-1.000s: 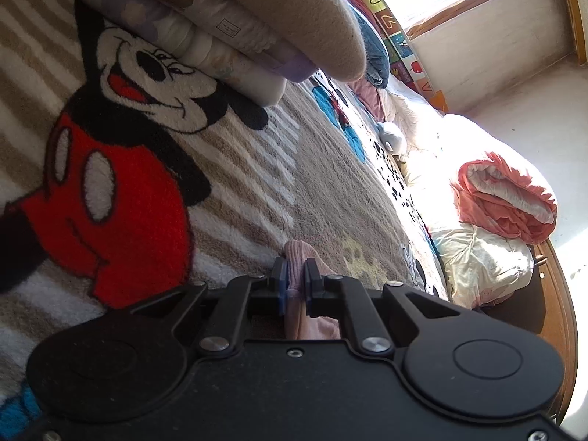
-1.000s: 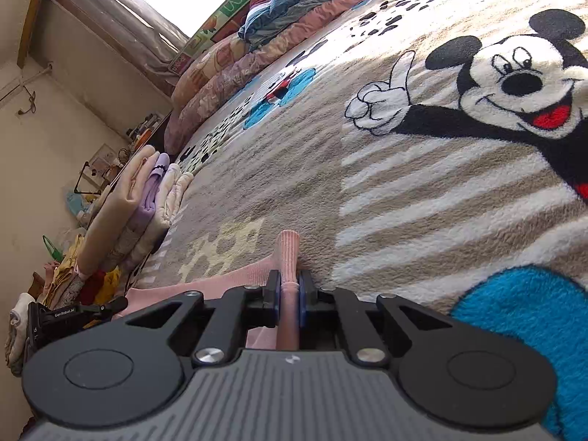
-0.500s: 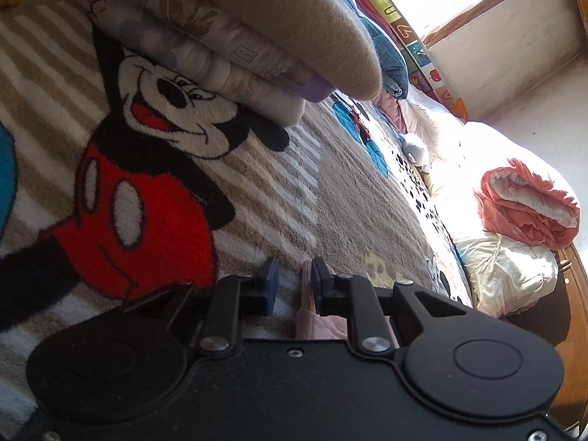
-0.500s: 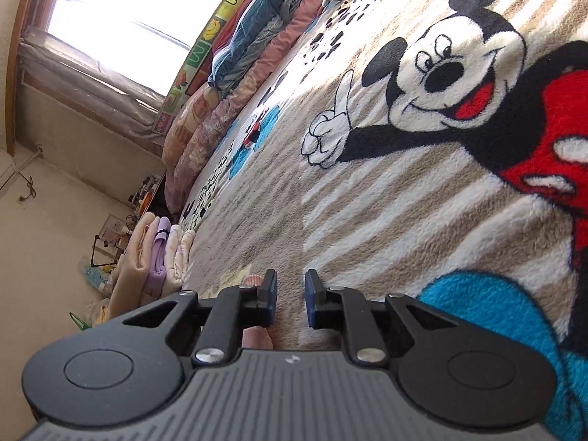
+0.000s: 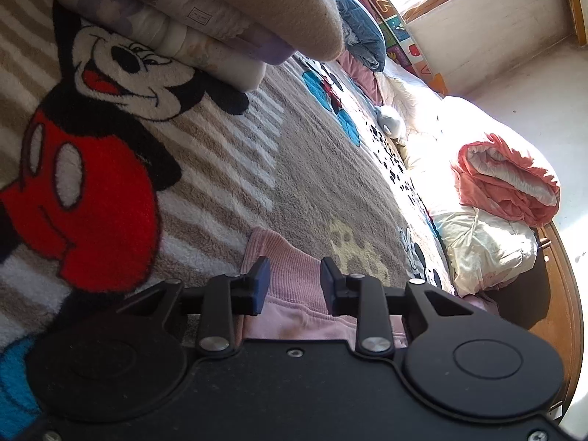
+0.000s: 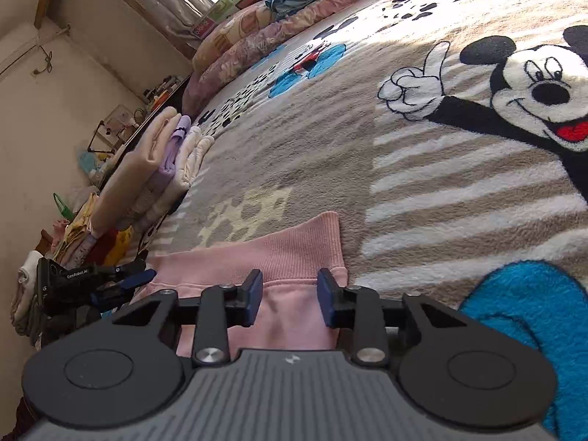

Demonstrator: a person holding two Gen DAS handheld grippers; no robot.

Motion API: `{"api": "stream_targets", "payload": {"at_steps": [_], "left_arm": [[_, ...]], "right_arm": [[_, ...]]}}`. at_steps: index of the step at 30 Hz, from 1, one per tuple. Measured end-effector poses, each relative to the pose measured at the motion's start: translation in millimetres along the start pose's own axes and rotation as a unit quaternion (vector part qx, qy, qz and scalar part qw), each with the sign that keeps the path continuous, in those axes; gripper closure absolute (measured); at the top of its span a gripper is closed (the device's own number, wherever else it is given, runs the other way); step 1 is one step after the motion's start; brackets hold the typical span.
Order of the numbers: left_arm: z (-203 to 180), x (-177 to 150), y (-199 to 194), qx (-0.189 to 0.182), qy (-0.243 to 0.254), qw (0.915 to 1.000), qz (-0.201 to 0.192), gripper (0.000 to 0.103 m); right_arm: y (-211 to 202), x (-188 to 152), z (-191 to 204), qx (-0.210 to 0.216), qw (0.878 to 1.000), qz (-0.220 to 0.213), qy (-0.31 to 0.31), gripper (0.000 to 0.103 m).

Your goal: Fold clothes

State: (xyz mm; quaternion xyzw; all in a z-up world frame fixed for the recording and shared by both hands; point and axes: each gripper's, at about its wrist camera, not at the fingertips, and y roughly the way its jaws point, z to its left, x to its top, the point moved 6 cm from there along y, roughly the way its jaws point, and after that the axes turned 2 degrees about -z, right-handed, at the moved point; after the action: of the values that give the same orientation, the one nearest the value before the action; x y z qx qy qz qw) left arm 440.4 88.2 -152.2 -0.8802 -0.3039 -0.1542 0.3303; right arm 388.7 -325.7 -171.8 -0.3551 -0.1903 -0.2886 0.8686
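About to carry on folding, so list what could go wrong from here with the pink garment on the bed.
1. Both grippers, left and right, have just opened, and the pink garment lies loose between their pads; closing again might catch only one layer.
2. Its ribbed edge lies slightly uneven, so the fold may come out skewed.
3. The folded stack is close by; a wide sweep could topple it.

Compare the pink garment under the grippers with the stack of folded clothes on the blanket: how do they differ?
The pink garment is a single piece lying flat, ribbed cuff outward; the stack of folded clothes holds several pieces piled up. The garment is all pink; the stack mixes beige, lilac and cream. The garment lies beneath the open right gripper and open left gripper; the stack sits apart. Both rest on the cartoon mouse blanket.
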Motion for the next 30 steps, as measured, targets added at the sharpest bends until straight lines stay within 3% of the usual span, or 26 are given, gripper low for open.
{"api": "stream_targets", "payload": {"at_steps": [1,3,4,5,8,11,14,16,18,19,20,21,22,26,27,29,30], "left_arm": [[-2.6,-0.3,-1.2,-0.004,0.004,1.0,-0.001,0.063],[-8.2,-1.4,-4.1,-0.011,0.01,0.9999,-0.004,0.062],[-11.9,-2.3,-6.1,-0.015,0.015,0.9998,-0.006,0.061],[-16.2,-3.3,-8.5,-0.02,0.018,0.9996,-0.008,0.061],[-29.9,-8.6,-16.4,-0.041,0.026,0.9988,-0.008,0.061],[-42.7,-17.7,-24.4,-0.057,0.036,0.9977,-0.002,0.061],[-42.1,-31.7,-31.0,-0.048,0.038,0.9981,0.008,0.061],[-34.6,-41.8,-32.3,-0.021,0.037,0.9989,0.017,0.057],[-22.9,-50.0,-36.3,0.017,0.04,0.999,0.01,0.057],[-19.8,-53.5,-40.9,0.024,0.04,0.9989,0.003,0.057],[-21.8,-56.7,-47.8,0.014,0.039,0.9992,-0.002,0.057],[-24.9,-60.1,-54.8,0.004,0.04,0.9992,-0.007,0.057],[-30.0,-63.7,-61.1,-0.004,0.045,0.9989,-0.011,0.057],[-42.4,-88.2,-70.4,-0.042,0.038,0.9984,0.002,0.057],[-41.6,-94.7,-70.6,-0.036,0.035,0.9987,0.002,0.057],[-31.8,-107.7,-69.3,0.038,0.039,0.9983,-0.019,0.059],[-30.9,-114.5,-70.8,0.062,0.047,0.9965,-0.03,0.067]], "right_arm": [[-4.1,0.8,-2.1,0.0,1.0,-0.002,0.007,0.075],[-13.7,-2.8,-1.0,-0.023,1.0,-0.009,-0.017,0.07],[-18.8,-3.5,0.8,-0.026,0.999,-0.015,-0.022,0.063],[-24.7,-3.8,3.7,-0.035,0.999,-0.022,-0.033,0.045],[-46.0,-8.9,18.8,-0.04,0.996,-0.039,-0.066,0.046],[-67.3,-23.2,29.4,0.022,0.998,-0.051,-0.031,0.046],[-71.5,-44.2,36.7,0.078,0.996,-0.033,0.009,0.046],[-61.1,-60.4,30.8,0.048,0.999,-0.009,0.017,0.046],[-54.7,-71.4,15.4,-0.017,1.0,-0.005,0.014,0.08],[-59.6,-70.1,12.4,-0.021,0.999,-0.019,0.023,0.08],[-67.6,-67.0,14.5,-0.021,0.999,-0.037,0.025,0.073],[-76.0,-64.5,18.1,-0.023,0.998,-0.055,0.022,0.057],[-84.3,-63.7,24.6,-0.026,0.997,-0.069,0.01,0.054],[-96.0,-77.6,50.9,0.018,0.996,-0.089,-0.005,0.053],[-91.7,-83.8,57.3,0.018,0.996,-0.081,-0.016,0.053],[-78.2,-98.9,65.4,-0.017,0.997,-0.055,-0.044,0.054],[-73.3,-106.4,68.1,-0.043,0.996,-0.045,-0.059,0.055]]}}
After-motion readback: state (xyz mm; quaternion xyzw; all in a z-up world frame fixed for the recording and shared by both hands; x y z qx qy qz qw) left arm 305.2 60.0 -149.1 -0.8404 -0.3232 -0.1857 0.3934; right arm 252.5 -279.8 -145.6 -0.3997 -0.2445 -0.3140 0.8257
